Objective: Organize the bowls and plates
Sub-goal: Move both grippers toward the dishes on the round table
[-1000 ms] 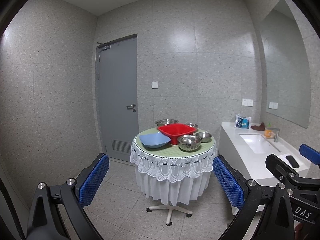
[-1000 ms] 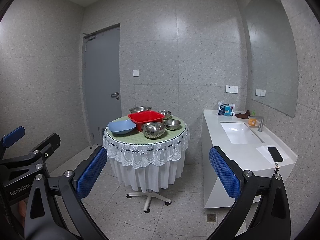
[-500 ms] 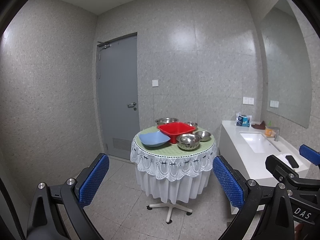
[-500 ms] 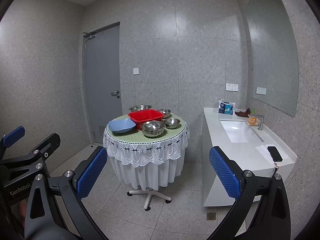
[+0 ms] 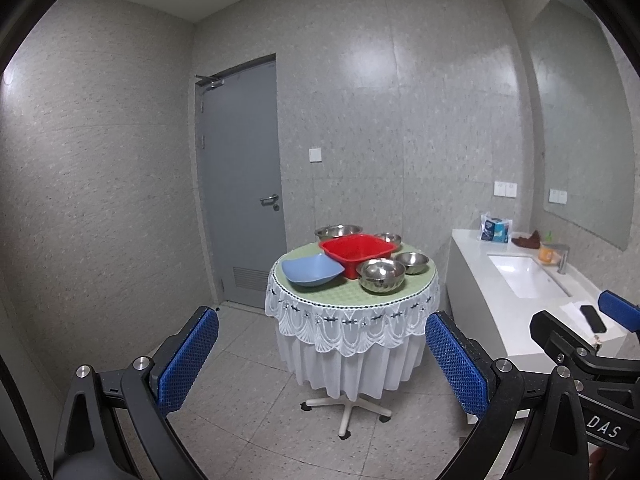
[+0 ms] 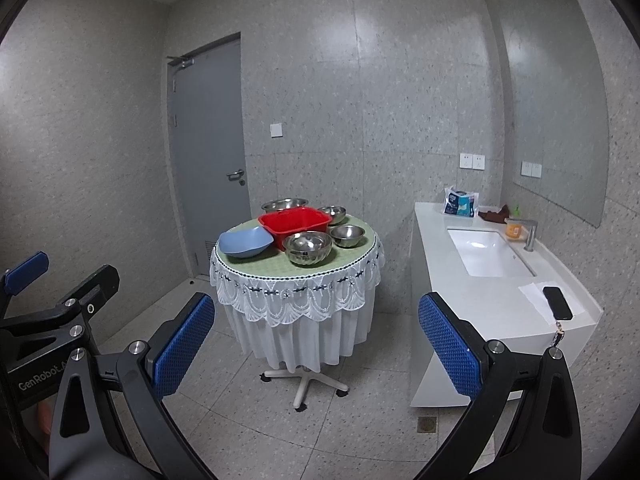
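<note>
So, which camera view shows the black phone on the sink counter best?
The right wrist view: the black phone lies whole and unobstructed on the white counter. In the left wrist view the phone sits near the edge, beside the right gripper's parts.

I read two markings, both on claw housings. Left wrist view: "DAS" in white on the black body of the right claw (image 5: 616, 312), low right corner of the frame. Right wrist view: "GenRobot" in white on the black body of the left claw (image 6: 24, 276), low left; its tail end is cut off. The blue-and-white packet (image 6: 460, 201) on the sink counter has print, too small to read.
</note>
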{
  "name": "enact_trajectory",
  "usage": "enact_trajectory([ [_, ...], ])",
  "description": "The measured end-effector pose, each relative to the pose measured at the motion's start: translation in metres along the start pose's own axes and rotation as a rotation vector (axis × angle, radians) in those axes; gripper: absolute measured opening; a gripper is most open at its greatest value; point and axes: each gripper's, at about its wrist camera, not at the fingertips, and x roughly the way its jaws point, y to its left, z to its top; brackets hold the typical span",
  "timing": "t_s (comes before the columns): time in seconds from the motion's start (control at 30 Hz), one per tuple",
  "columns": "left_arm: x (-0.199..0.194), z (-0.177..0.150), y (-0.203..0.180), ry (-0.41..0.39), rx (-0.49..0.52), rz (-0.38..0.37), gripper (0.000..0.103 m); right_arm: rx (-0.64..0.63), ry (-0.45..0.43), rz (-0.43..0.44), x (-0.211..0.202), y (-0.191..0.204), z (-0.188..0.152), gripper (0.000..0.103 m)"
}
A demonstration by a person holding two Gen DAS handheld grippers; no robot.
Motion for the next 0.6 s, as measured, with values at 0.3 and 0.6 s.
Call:
enact_trajectory([
  [0.3,0.118,0.022,0.010,0.074,0.009,-0.053,0.102,0.030,0.074,-0.028,0.081,-0.006,0.005,0.103],
  [0.6,0.282,0.089,0.048,0.110,0.034,-0.166,0.102,0.099,0.124,-0.077,0.196,-0.002,0.044,0.103],
])
